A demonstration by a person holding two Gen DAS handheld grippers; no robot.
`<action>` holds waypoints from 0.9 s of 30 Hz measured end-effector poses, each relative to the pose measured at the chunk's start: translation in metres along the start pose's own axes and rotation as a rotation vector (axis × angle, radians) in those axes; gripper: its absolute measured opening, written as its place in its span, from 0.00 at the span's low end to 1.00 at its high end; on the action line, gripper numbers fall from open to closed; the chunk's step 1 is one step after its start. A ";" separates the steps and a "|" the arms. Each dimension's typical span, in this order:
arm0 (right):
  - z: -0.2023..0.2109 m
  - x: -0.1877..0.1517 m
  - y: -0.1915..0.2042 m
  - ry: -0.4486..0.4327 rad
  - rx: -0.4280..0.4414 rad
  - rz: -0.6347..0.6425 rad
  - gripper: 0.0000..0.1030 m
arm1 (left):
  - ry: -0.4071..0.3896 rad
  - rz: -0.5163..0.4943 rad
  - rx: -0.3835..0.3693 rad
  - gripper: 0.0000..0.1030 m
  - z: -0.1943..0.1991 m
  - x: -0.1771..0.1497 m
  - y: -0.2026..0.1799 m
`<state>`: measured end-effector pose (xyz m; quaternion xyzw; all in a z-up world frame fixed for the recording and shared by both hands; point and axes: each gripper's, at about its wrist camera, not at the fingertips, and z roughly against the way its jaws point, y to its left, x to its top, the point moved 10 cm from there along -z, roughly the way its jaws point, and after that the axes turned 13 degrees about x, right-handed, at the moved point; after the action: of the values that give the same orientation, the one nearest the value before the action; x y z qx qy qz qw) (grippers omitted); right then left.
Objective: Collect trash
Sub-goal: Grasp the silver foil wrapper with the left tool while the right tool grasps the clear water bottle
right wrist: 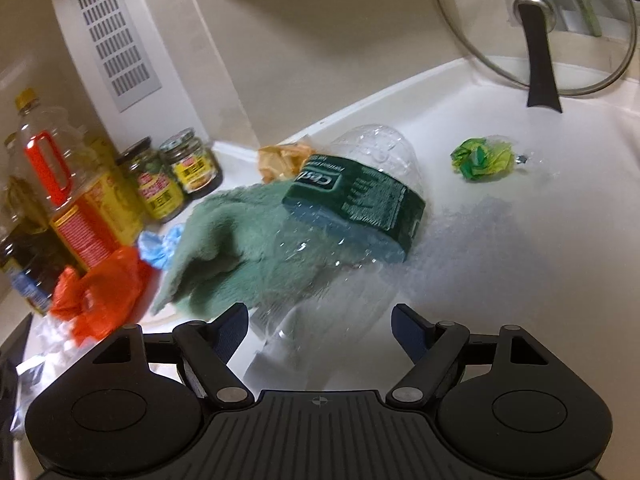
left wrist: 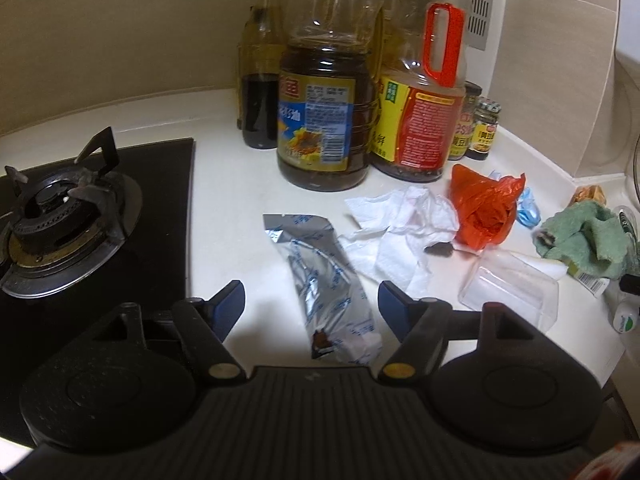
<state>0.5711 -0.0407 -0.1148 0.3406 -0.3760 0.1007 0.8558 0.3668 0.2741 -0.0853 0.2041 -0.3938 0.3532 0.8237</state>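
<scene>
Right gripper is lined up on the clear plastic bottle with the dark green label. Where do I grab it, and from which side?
Probably the bare clear body below the dark green label, on the near end of the plastic bottle. It lies on its side, partly over the green cloth, its near end already between the open right gripper. Come straight forward and close across its width; thin walls may crumple.

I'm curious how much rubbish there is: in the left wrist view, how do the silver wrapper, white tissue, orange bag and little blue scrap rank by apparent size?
1. White tissue and silver wrapper: alike; the wrapper lies nearer, so unsure.
2. Orange bag.
3. Blue scrap, clearly smallest.
</scene>
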 end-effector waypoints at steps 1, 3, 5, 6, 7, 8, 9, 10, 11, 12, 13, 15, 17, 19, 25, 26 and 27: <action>-0.002 0.000 -0.001 -0.002 -0.007 -0.002 0.77 | -0.001 -0.003 -0.001 0.69 -0.001 0.000 -0.001; -0.006 -0.001 -0.002 -0.009 -0.014 -0.003 0.75 | 0.001 -0.009 -0.007 0.69 -0.003 0.001 -0.005; -0.007 -0.001 -0.002 -0.015 -0.015 0.004 0.63 | 0.003 -0.012 -0.013 0.69 -0.005 0.001 -0.007; -0.007 -0.002 -0.002 -0.017 -0.016 0.007 0.62 | 0.004 -0.012 -0.017 0.70 -0.006 0.002 -0.008; -0.007 -0.002 -0.002 -0.018 -0.017 0.007 0.62 | 0.004 -0.014 -0.021 0.70 -0.008 0.002 -0.009; -0.007 -0.002 -0.002 -0.022 -0.015 0.005 0.62 | 0.005 -0.016 -0.020 0.70 -0.009 0.002 -0.010; -0.006 -0.001 -0.002 -0.027 -0.012 0.002 0.62 | 0.005 -0.022 -0.016 0.70 -0.011 0.003 -0.011; -0.005 -0.001 -0.002 -0.033 -0.011 0.000 0.62 | 0.005 -0.029 -0.012 0.70 -0.012 0.003 -0.011; -0.004 -0.001 -0.003 -0.036 -0.011 0.000 0.62 | 0.006 -0.032 -0.013 0.71 -0.013 0.003 -0.012; -0.003 -0.001 -0.003 -0.041 -0.011 -0.001 0.61 | 0.009 -0.031 -0.016 0.71 -0.014 0.003 -0.012; -0.001 -0.001 -0.003 -0.046 -0.008 -0.004 0.61 | 0.011 -0.030 -0.020 0.71 -0.015 0.003 -0.013; 0.001 0.000 -0.003 -0.054 -0.003 -0.012 0.61 | 0.011 -0.030 -0.022 0.72 -0.017 0.004 -0.013; 0.003 0.000 -0.003 -0.067 0.008 -0.023 0.61 | 0.014 -0.030 -0.022 0.73 -0.020 0.003 -0.014; 0.005 0.000 -0.004 -0.077 0.013 -0.027 0.61 | 0.020 -0.031 -0.022 0.74 -0.022 0.003 -0.015; 0.016 0.004 -0.007 -0.112 0.027 -0.067 0.61 | 0.024 -0.062 -0.003 0.73 -0.032 0.003 -0.021; 0.017 0.005 -0.008 -0.118 0.032 -0.076 0.60 | 0.028 -0.071 0.002 0.72 -0.034 0.002 -0.022; 0.019 0.006 -0.009 -0.125 0.034 -0.085 0.60 | 0.032 -0.080 0.007 0.69 -0.036 0.002 -0.022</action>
<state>0.5681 -0.0603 -0.1053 0.3762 -0.4121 0.0493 0.8284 0.4020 0.2822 -0.1067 0.2168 -0.3707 0.3248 0.8427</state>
